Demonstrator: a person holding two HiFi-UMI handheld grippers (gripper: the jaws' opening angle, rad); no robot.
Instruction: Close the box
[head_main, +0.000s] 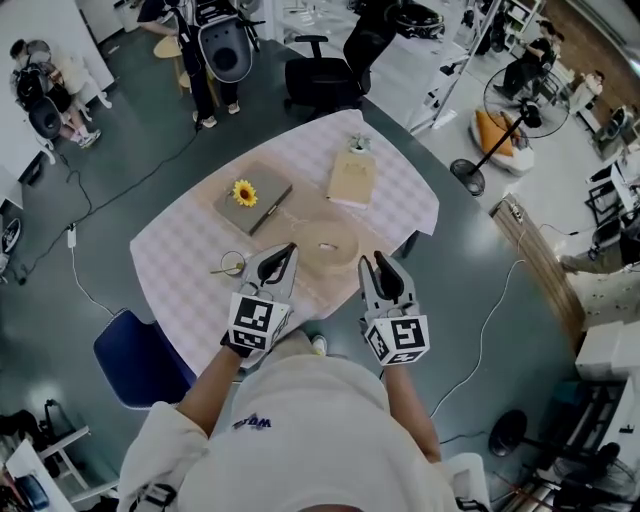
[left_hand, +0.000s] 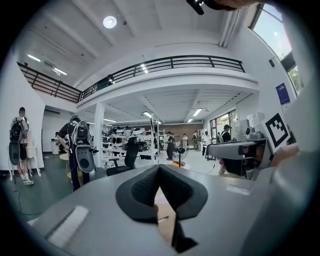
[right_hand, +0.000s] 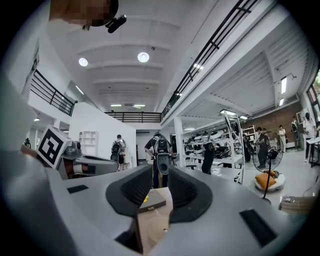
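Note:
A grey flat box (head_main: 252, 200) with a yellow sunflower on its lid lies shut on the checked tablecloth (head_main: 180, 250). Right of it lies a tan box (head_main: 352, 178), and a round tan box (head_main: 325, 246) sits nearer me. My left gripper (head_main: 280, 262) hovers at the round box's left edge, its jaws meeting at the tips with nothing between them (left_hand: 159, 169). My right gripper (head_main: 385, 275) hovers at the round box's right, jaws apart and empty (right_hand: 160, 176). Through its gap I see the grey box (right_hand: 152, 200).
A small ring-shaped object (head_main: 232, 263) lies on the cloth by my left gripper. A blue chair (head_main: 140, 358) stands at the table's near left, a black office chair (head_main: 325, 75) at the far side. People stand further off, and a floor fan (head_main: 510, 110) is at the right.

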